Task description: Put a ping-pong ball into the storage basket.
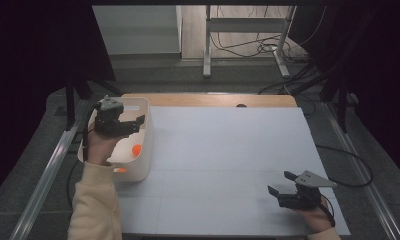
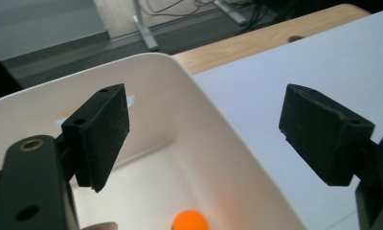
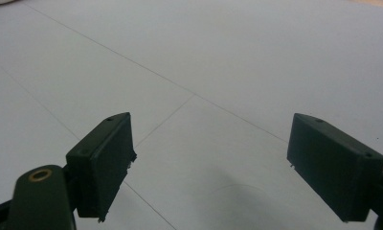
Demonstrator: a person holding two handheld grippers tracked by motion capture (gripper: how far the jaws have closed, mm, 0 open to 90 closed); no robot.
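Observation:
A white bin (image 1: 144, 131) stands at the left edge of the white sheet. An orange ball (image 1: 136, 149) lies on its floor, and a second orange patch (image 1: 120, 170) shows near its front wall. My left gripper (image 1: 138, 123) hovers over the bin, open, with nothing between its jaws. In the left gripper view the jaws (image 2: 204, 103) straddle the bin's right wall (image 2: 218, 129), and the orange ball (image 2: 190, 220) sits below them. My right gripper (image 1: 281, 182) rests low near the sheet's front right corner, open and empty. In the right gripper view its jaws (image 3: 211, 124) stand wide over bare sheet.
The white sheet (image 1: 223, 150) covers a wooden table whose far edge (image 1: 213, 100) shows behind it. Metal rails (image 1: 53, 160) run along both sides. A metal frame (image 1: 248, 30) and cables (image 1: 268, 47) lie on the floor beyond the table.

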